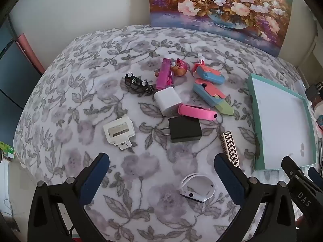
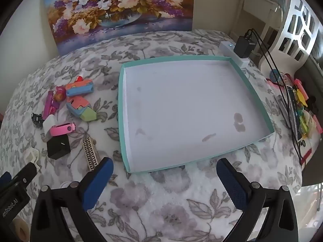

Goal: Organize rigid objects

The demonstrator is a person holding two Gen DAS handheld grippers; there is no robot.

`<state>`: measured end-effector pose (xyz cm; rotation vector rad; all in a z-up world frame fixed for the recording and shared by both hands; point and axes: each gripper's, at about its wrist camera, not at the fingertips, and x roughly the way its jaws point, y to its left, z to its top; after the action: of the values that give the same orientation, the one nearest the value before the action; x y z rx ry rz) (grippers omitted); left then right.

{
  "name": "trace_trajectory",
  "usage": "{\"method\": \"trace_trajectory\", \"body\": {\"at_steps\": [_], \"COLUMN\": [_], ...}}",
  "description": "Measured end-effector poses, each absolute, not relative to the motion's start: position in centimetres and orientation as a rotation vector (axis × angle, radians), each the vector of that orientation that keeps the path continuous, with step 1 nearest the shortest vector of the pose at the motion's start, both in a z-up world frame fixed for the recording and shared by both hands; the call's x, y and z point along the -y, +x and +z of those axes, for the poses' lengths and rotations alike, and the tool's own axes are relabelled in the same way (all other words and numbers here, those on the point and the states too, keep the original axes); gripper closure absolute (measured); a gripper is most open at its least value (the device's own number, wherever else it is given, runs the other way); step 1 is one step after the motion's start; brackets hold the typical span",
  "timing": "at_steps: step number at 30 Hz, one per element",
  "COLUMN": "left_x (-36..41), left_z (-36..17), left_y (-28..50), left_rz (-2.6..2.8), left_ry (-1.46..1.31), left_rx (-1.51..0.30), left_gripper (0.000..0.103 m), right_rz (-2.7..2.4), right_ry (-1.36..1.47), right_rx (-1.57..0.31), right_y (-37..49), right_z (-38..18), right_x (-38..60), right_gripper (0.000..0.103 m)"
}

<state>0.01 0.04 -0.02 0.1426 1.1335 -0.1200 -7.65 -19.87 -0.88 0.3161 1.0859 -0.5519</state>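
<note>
Nothing has been sorted yet, as far as these views show: the tray holds none of the things, and every small thing lies loose on the flowered bench (image 1: 66, 109) cover. Nearest the left hand-held gripper (image 1: 161, 165), whose jaws stand wide apart with nothing between the pads, a white watch (image 1: 196, 187) lies just ahead of its fingers. Beside the right-side finger is a slim case with a black-and-white key pattern (image 1: 230, 147), partly hidden at its near end. A little further out sit a white hair clip (image 1: 119, 133) and a black plug (image 1: 184, 129), then a pink tube (image 1: 196, 112) touching a white plug (image 1: 168, 100). Beyond these are a black toy car (image 1: 138, 83), a long pink toy (image 1: 164, 74) with a small figure (image 1: 179, 68) against it, two pastel block toys (image 1: 212, 94), and a red-capped little bottle (image 1: 198, 63) at the far end of the group. The right hand-held gripper (image 2: 164, 173) is also wide open and holds nothing; it hangs just short of the near rim of the teal tray (image 2: 121, 109), whose white floor is bare except for a few faint stains. The tray lies to the right of the pile, apart from it. Behind everything a flower painting (image 2: 121, 8) leans against the wall. By my judgement the whole job remains: each piece has still to be picked up and laid in the tray, and the watch looks the handiest first pick.
</note>
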Motion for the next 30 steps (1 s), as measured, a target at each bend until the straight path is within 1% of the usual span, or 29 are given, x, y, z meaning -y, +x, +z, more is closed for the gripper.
{"method": "trace_trajectory", "body": {"at_steps": [30], "left_x": [-0.50], "left_z": [-0.13], "left_y": [0.24], "left_rz": [-0.081], "left_ry": [0.134], "left_rx": [-1.149], "left_gripper": [0.000], "right_rz": [-0.557], "right_ry": [0.287], "right_rx": [-1.088], "right_y": [-7.65], "right_z": [-0.71], "right_x": [19.70], "right_gripper": [0.000]}}
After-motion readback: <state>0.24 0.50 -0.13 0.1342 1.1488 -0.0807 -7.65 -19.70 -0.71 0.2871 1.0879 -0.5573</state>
